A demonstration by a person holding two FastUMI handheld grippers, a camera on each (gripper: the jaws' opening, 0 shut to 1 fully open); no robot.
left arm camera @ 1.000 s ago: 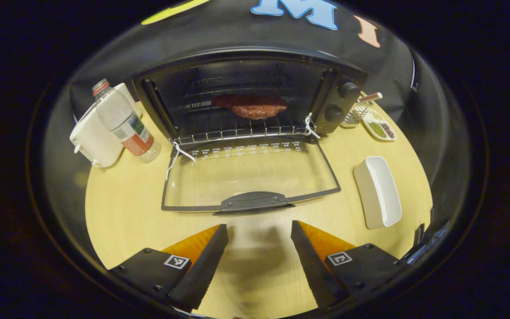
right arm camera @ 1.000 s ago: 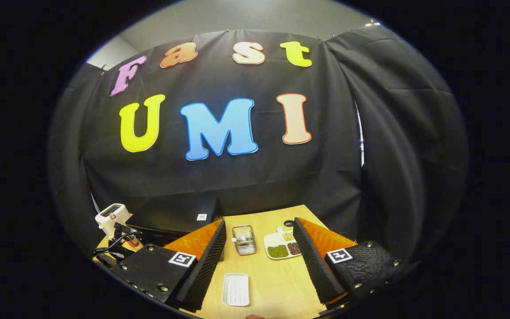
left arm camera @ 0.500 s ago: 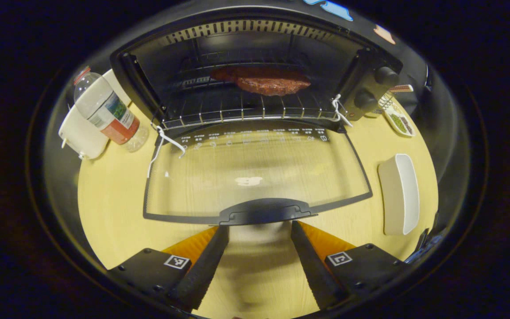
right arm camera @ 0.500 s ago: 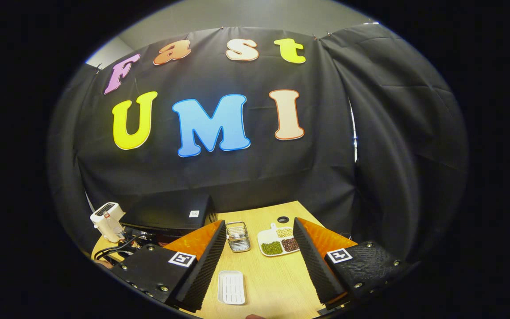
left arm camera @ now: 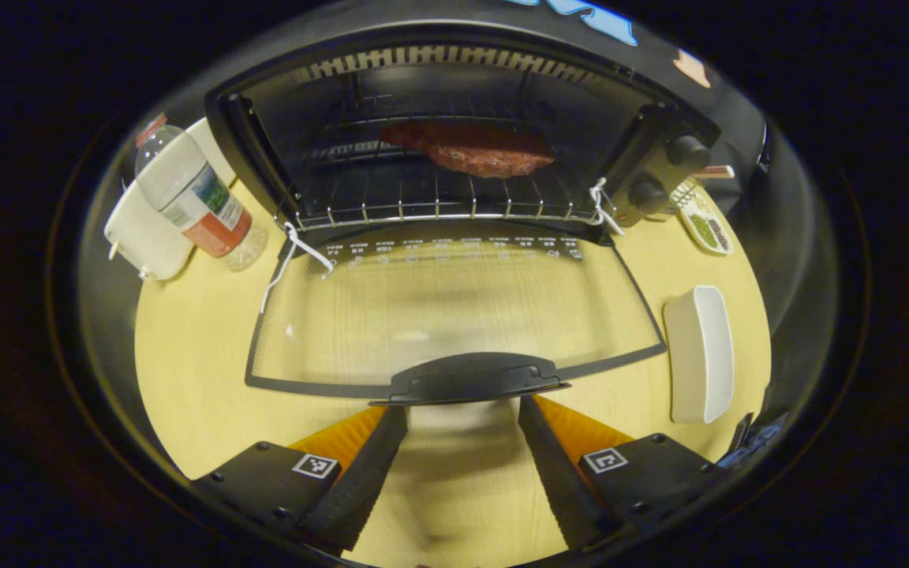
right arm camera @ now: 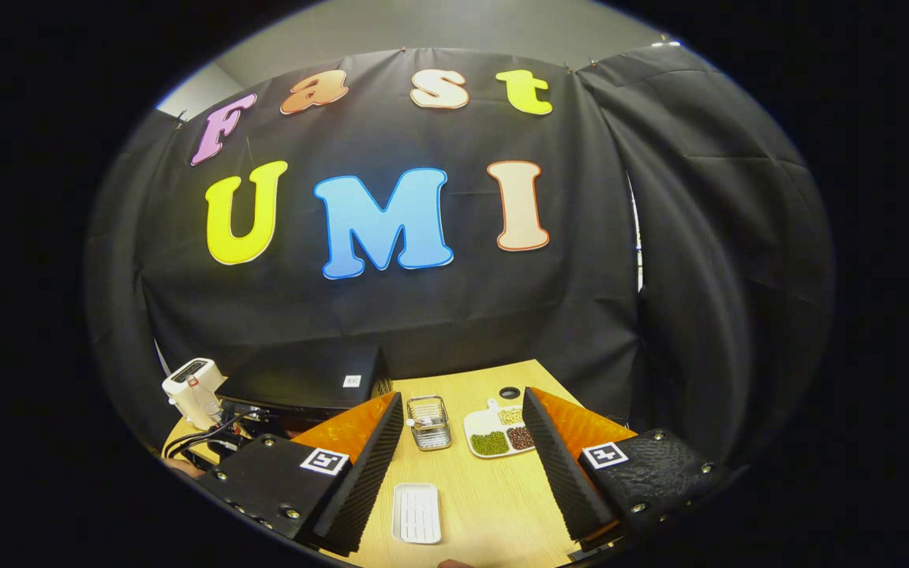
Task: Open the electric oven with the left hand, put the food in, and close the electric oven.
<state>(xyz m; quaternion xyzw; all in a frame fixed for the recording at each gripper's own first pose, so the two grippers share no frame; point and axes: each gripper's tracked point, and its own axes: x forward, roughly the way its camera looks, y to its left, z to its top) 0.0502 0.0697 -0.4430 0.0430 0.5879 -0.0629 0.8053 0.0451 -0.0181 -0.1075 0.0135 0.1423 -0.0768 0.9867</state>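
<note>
**Food in, door waiting to be closed**

I'm holding the left gripper [left arm camera: 462,457] jaws apart, empty, just near of the door handle [left arm camera: 470,377]. The oven [left arm camera: 454,142] is sitting at the far middle of the table [left arm camera: 194,347], glass door [left arm camera: 454,308] lying flat toward me, meat [left arm camera: 470,150] resting on the rack [left arm camera: 439,201]. I'm judging the door stiff, hinged, fragile glass, so I'm planning to grab the handle's middle and lift. Right gripper [right arm camera: 462,465] is idling, jaws apart, above the white dish [right arm camera: 417,513].
</note>
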